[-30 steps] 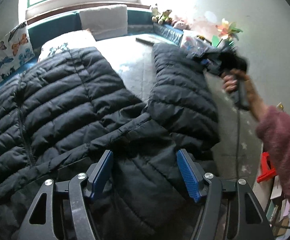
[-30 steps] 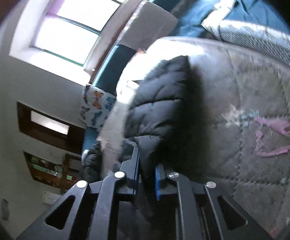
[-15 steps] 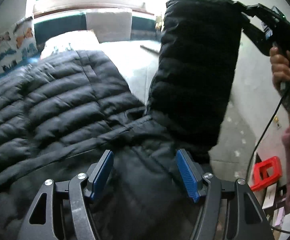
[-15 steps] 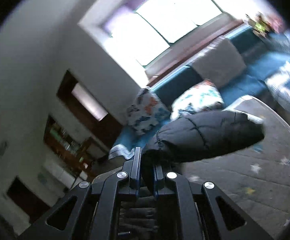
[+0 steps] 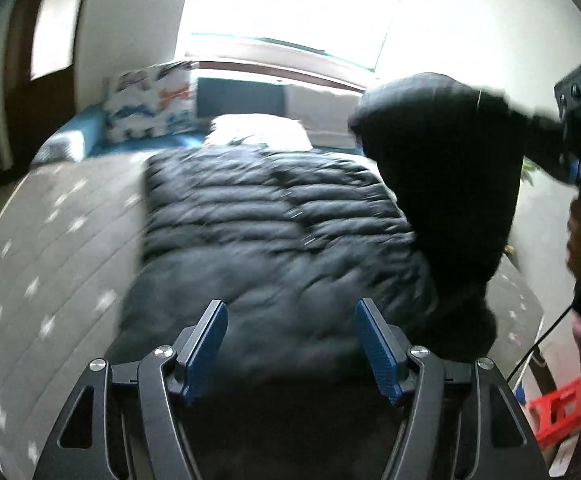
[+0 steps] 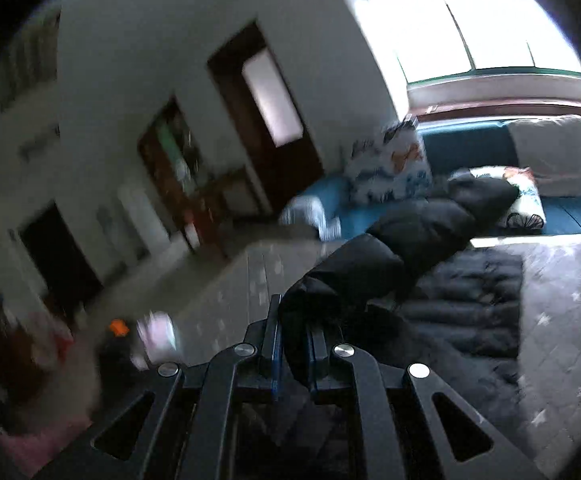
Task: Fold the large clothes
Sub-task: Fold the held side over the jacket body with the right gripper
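Observation:
A black quilted puffer jacket (image 5: 274,232) lies spread on the grey star-patterned bed (image 5: 62,240). My left gripper (image 5: 292,344) is open, its blue pads over the jacket's near edge and holding nothing. My right gripper (image 6: 292,340) is shut on the end of the jacket's sleeve (image 6: 402,248) and holds it up in the air. In the left wrist view the lifted sleeve (image 5: 446,184) hangs at the right above the jacket body, with the right gripper (image 5: 570,152) at the far right edge. The jacket body also shows in the right wrist view (image 6: 470,300).
A butterfly-print pillow (image 5: 150,100), a white pillow (image 5: 258,132) and a teal bench stand at the head of the bed under a bright window. A red stool (image 5: 558,412) sits on the floor at the right. Dark doors (image 6: 266,128) are on the far wall.
My right gripper has swung the sleeve up and leftward over the jacket body. My left gripper's view has shifted left, showing more of the bed's left side; it stays open.

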